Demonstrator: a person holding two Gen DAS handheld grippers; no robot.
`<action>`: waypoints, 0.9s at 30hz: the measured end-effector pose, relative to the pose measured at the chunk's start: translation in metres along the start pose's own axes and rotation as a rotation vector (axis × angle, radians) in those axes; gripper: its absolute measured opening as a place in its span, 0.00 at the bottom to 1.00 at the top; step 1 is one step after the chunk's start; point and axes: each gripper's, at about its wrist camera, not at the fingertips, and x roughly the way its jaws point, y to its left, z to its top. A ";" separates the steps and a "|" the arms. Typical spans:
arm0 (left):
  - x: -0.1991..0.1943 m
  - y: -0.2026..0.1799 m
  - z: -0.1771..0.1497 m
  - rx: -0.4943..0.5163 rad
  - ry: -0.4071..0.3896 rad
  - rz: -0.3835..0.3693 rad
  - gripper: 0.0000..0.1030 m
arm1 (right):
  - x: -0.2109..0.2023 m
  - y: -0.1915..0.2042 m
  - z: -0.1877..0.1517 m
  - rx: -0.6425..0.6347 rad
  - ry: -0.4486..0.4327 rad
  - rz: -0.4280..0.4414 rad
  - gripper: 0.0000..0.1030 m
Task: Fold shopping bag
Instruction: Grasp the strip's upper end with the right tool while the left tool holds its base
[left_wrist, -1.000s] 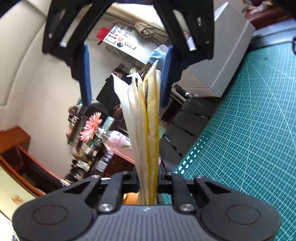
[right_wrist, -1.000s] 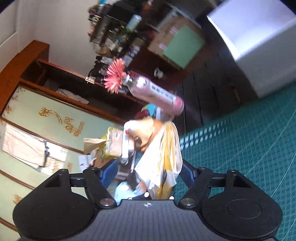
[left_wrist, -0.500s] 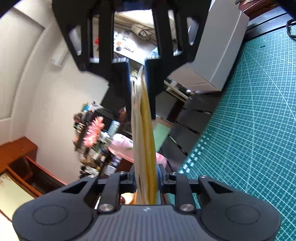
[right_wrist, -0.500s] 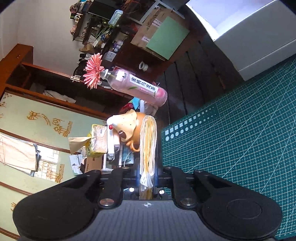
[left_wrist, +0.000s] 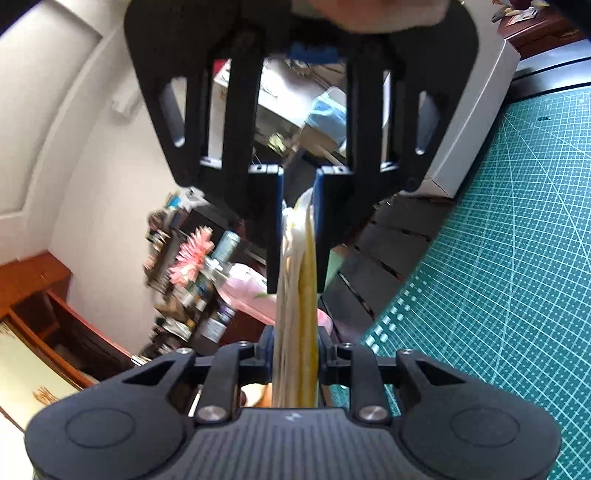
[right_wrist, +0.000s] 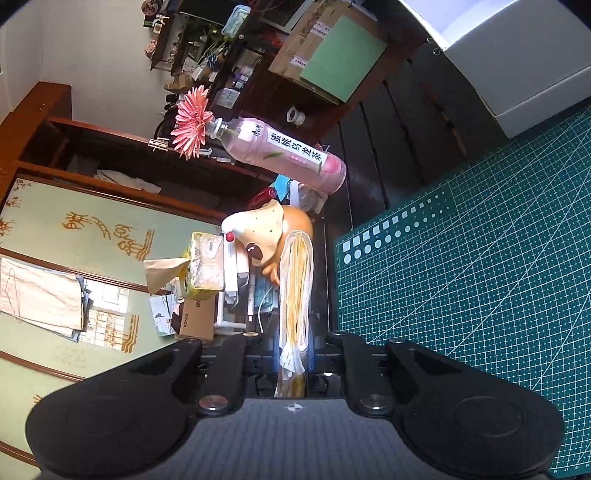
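Both the left gripper (left_wrist: 297, 341) and right gripper (right_wrist: 293, 350) clamped opposite ends of a gathered white-and-yellow plastic shopping bag (left_wrist: 298, 295), held above the green cutting mat's (left_wrist: 517, 258) edge, seemingly mid-fold and needing its ends brought together.

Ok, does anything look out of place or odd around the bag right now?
Nothing spilled or damaged. The yellow-and-white plastic shopping bag is bunched into a thin strip, pinched by the right gripper and the left gripper, off the green cutting mat.
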 end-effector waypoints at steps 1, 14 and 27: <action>0.001 0.001 0.001 -0.005 0.014 -0.010 0.22 | 0.001 0.000 0.000 0.000 0.002 -0.004 0.13; -0.013 0.012 0.001 -0.023 0.026 -0.037 0.23 | 0.009 -0.007 -0.001 0.026 0.056 0.018 0.13; -0.017 0.006 -0.010 0.011 -0.079 0.022 0.23 | 0.013 0.000 -0.003 -0.016 0.065 0.009 0.14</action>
